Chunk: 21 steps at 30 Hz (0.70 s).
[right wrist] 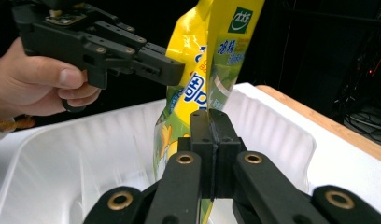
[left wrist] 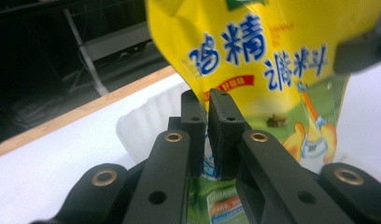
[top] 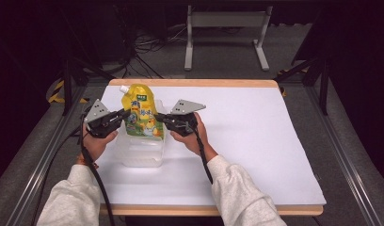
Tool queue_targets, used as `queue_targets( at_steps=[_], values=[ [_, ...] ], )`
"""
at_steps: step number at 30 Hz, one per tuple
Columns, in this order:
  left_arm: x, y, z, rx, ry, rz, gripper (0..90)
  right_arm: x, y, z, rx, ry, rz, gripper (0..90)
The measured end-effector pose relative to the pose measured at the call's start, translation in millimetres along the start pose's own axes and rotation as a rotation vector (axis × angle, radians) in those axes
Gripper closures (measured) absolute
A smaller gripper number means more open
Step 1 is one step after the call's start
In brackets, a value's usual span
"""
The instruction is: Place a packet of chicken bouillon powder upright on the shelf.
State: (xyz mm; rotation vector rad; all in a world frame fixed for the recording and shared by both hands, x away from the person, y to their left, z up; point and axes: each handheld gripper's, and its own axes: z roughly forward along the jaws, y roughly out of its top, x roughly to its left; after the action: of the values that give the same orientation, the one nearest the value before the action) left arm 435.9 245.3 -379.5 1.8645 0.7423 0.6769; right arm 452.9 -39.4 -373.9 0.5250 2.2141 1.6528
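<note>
A yellow and green spouted pouch [top: 142, 113] with blue characters hangs upright over a clear plastic tray [top: 139, 155], its lower end down inside the tray. My left gripper [top: 124, 114] is shut on the pouch's left edge; in the left gripper view the pouch [left wrist: 272, 60] is pinched between the black pads [left wrist: 223, 135]. My right gripper [top: 158, 117] is shut on the pouch's right edge; in the right gripper view the pouch [right wrist: 212, 60] rises from its closed pads [right wrist: 221, 140], and the left gripper [right wrist: 177, 70] clamps the far edge above the tray [right wrist: 62, 163].
A white sheet [top: 246, 136] covers the wooden table [top: 195, 83]. A white metal frame [top: 225, 33] and cables [top: 148, 47] lie on the floor behind it. Metal rails [top: 340, 150] run along both sides.
</note>
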Motion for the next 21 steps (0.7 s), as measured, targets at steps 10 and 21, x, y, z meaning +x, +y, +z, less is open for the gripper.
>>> queue_targets(
  at_steps=[10, 21],
  values=[
    [-2.2, -11.9, -7.2, 0.010, -0.020, -0.023, 85.0, 6.9, -7.8, 0.1, 0.025, 0.019, -0.020, 89.9],
    [-7.0, -18.9, -11.0, 0.010, -0.034, -0.033, 85.4, 12.6, -19.9, -2.5, 0.065, 0.013, -0.031, 89.5]
  ],
)
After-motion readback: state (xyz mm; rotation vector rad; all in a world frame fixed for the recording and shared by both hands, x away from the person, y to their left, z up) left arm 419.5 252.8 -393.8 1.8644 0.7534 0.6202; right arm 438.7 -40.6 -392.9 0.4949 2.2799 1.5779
